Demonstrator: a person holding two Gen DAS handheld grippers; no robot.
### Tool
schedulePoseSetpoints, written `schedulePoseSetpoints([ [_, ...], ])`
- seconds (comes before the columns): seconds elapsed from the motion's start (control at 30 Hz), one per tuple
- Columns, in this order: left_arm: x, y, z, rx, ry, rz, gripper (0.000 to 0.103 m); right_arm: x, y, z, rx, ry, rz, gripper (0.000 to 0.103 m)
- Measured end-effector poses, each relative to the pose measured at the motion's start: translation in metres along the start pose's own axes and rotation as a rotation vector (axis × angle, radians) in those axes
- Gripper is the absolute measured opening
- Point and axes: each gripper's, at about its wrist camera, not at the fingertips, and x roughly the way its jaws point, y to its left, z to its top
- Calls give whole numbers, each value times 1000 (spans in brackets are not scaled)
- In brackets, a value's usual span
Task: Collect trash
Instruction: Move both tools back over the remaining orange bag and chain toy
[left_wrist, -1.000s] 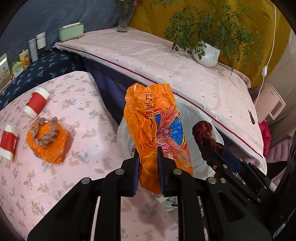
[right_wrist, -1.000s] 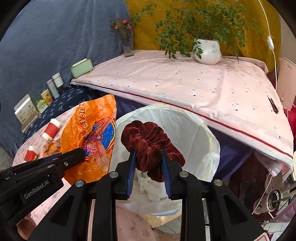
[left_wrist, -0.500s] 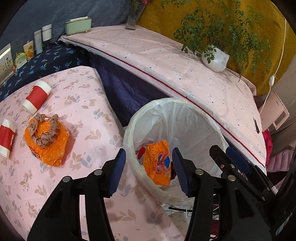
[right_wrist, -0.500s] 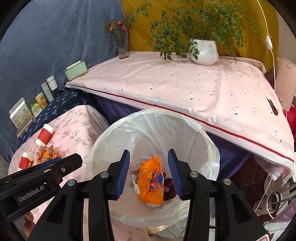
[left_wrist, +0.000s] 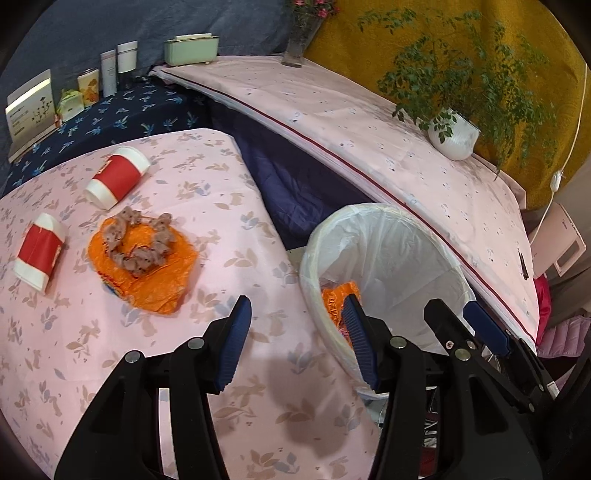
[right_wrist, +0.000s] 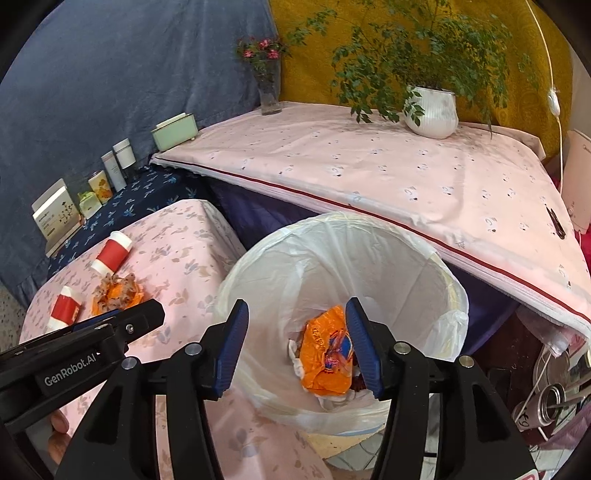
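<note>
The left tongs (left_wrist: 295, 343) stand open with nothing between their blue pads; their jaws have just been opening. They hang over the near edge of the bench (left_wrist: 207, 177), which is covered with a pink rabbit-print cloth, with the right-hand pad over the rim of the bin (left_wrist: 388, 236). The right tongs (right_wrist: 295, 341) are open too and empty, their jaws having just been opening, and they point down into the mouth of the bin, which is lined with a white bag.

In the bottom of the bin lies an orange wrapper (right_wrist: 327, 354), seen between the pads of the right tongs but well below them and not touched. Something dark red shows just beside its lower right edge, too hidden to tell what it is.

On the bench, well apart from both tongs, lies a second orange wrapper (left_wrist: 155, 280), flat, with a brownish scrunchie (left_wrist: 138, 242) resting on top of it. Beyond it a red-and-white paper cup (left_wrist: 117, 177) lies on its side, and another cup (left_wrist: 38, 249) lies on its side to the left.

In the right wrist view the left tongs show as a black arm at the lower left.
</note>
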Motion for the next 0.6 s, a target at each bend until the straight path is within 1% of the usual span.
schedulePoseSetpoints([
  [0.1,-6,13,-2,-22,-10,14,50,-2,9,-1,-9,1,15,53],
  [0.17,-10,23,-3,-44,-14,27,53,-4,17,-2,-20,2,24,53],
  [0.33,-21,50,-7,-92,-25,51,53,-7,40,-5,-55,7,52,53],
  [0.4,-26,61,-8,-110,-29,64,58,-7,51,-7,-74,12,66,53],
  [0.43,-29,67,-9,-123,-34,77,65,-7,56,-8,-83,15,72,53],
  [0.5,-35,80,-11,-146,-48,96,66,-7,67,-11,-103,21,84,53],
  [0.6,-41,98,-13,-181,-48,110,66,-7,83,-15,-127,30,104,53],
])
